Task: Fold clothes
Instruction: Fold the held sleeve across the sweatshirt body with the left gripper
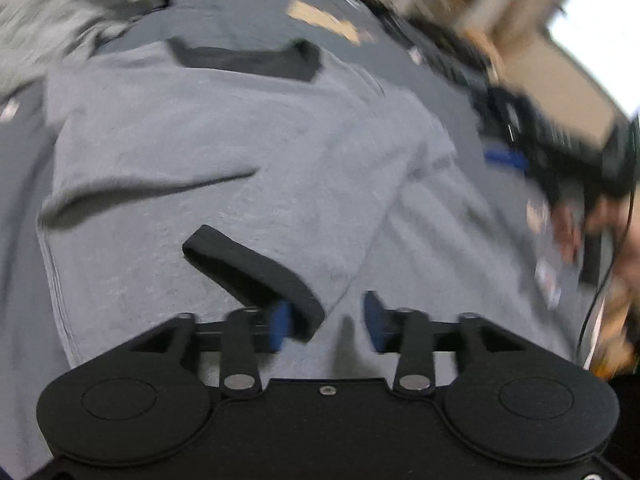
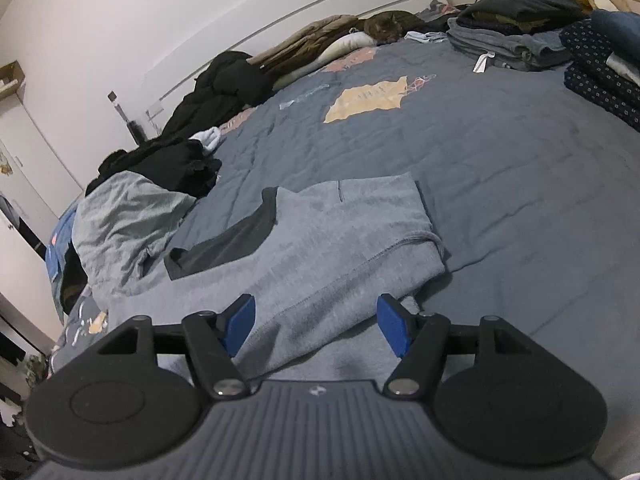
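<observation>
Bedding comes first: a dark blue-grey quilt point(image 2: 480, 152) covers the bed, with a tan patch point(image 2: 368, 102) printed on it. On the quilt, in front of that patch, lies the grey T-shirt point(image 2: 320, 240) with its black collar point(image 2: 228, 240), partly folded, one side turned over onto the body. Beside the shirt's collar end sits a crumpled light grey garment point(image 2: 124, 224) with a heap of black clothes point(image 2: 176, 164) behind it. Beyond the patch, at the far corner of the bed, folded clothes point(image 2: 516, 36) are stacked.

The left claw point(image 1: 326, 322) hovers low over the shirt, its blue pads apart; the sleeve's black cuff point(image 1: 256, 276) overlaps the left pad, though blur hides whether cloth is pinched. The right claw point(image 2: 318, 328) stands wide apart above the shirt's near edge, gripping nothing. From the left wrist, the right claw shows as a dark blur beside the shirt.
</observation>
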